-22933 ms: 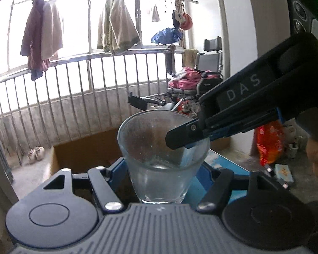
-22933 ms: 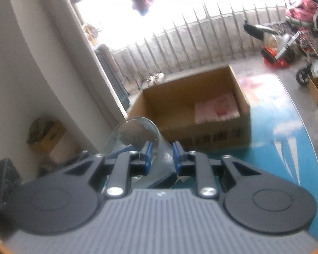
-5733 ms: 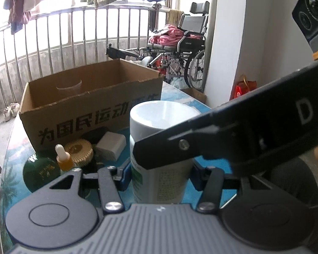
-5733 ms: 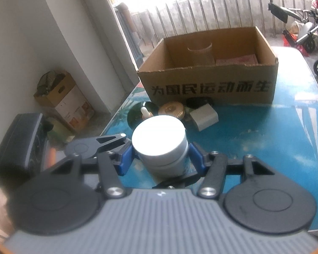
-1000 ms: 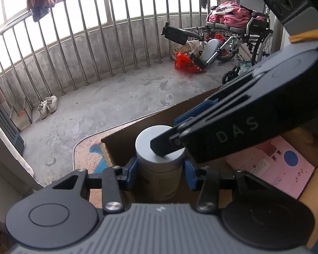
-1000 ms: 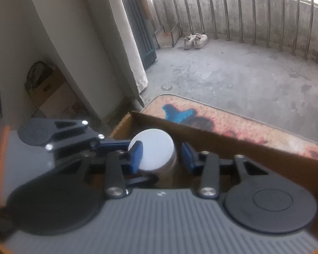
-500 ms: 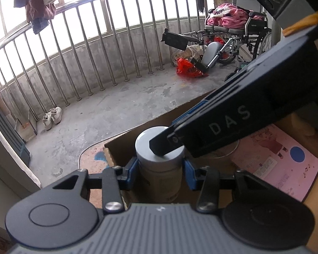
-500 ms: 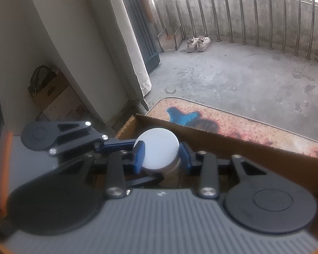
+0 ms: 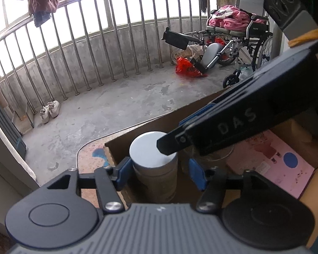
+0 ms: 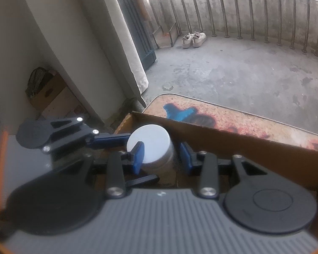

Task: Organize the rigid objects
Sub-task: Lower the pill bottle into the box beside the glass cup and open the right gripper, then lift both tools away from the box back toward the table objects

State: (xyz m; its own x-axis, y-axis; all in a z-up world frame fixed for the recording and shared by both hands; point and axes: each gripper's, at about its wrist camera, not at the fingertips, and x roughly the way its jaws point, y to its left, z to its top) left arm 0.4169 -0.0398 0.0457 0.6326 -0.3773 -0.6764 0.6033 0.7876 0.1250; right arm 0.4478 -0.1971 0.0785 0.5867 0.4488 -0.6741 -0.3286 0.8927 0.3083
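The white-lidded jar [image 9: 153, 158] stands upright in the cardboard box [image 10: 233, 146] corner, so the left hand-held gripper [image 9: 159, 172] is opening off it, while the right hand-held gripper [image 10: 161, 155] brackets it, jaws apart.

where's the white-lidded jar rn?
The white-lidded jar stands upright in the cardboard box's left corner, between the opening jaws of the left tool, beside the pink leaflet.

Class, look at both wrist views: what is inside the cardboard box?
Inside the cardboard box: a white-lidded jar in its corner and a pink printed sheet. The grippers cover the rest.
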